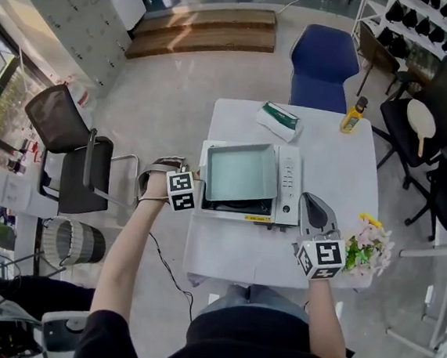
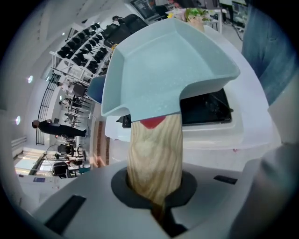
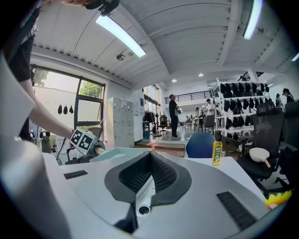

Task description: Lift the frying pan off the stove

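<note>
Gripping the pale, wood-grained handle of the square, light blue-green frying pan, the left tool sits left of centre in the head view, its jaws clamped tight around the handle's end, as the left gripper view shows from close up. The pan lies over the black cooking surface of the white, box-shaped portable stove, which stands in the middle of the white tabletop. From these views I cannot tell whether its base rests on the burner or is just clear of it. The right tool rests on the tabletop at the lower right of the head view, beside the stove's front corner. Its jaws are closed together with nothing between them, and it takes no part in the grasp. By my reading the grasp is done and the lift itself is the step in hand. The next move calls for raising the pan straight up while keeping it level, with the grip kept firm, since holding only the handle's far end would let the pan's weight tip it forward. A small yellow bottle and a flat green-and-white packet stand well apart at the tabletop's top edge, clear of any upward path.
</note>
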Available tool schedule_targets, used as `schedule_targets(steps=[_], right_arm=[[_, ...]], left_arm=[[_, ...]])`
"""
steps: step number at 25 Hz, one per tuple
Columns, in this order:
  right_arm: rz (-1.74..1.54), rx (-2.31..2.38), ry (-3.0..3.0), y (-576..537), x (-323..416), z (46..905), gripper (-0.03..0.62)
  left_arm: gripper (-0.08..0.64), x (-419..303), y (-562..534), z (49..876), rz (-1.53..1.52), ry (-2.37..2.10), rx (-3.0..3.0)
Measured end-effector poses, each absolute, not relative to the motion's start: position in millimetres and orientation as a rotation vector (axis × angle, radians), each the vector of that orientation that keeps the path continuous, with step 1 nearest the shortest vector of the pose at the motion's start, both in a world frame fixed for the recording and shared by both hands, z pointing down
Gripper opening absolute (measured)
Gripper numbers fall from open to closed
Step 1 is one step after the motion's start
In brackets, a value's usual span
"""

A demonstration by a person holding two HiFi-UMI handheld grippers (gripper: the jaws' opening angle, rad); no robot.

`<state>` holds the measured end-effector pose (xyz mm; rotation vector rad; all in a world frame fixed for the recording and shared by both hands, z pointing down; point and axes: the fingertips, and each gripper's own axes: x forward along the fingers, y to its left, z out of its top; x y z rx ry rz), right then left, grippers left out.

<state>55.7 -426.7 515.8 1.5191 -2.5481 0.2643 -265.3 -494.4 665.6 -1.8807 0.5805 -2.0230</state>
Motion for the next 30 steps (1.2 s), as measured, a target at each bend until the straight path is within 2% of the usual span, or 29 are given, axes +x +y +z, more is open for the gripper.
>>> schedule_targets(steps=[6, 14, 23, 30], right_arm=[[0.276, 1.588, -2.535, -427.6, 72.1, 515.6, 0.003], [0.250, 1.685, -2.526, -431.6, 95.2, 502.3, 0.003], [0.203, 1.733, -2.540, -424.0, 101.5, 485.8, 0.003], [0.156, 1.749, -2.563, -411.6, 101.1, 475.7, 0.002]], left_arm=[[0.017, -238.5, -491.0, 636.3, -1.783, 0.889, -2.133], [0.017, -176.3, -479.9, 565.1, -1.216, 1.253, -2.456], [0.017, -109.7, -453.8, 480.0, -0.534, 1.462, -2.661], [0.017, -94.2, -425.0, 454.5, -0.150, 1.585, -2.727]])
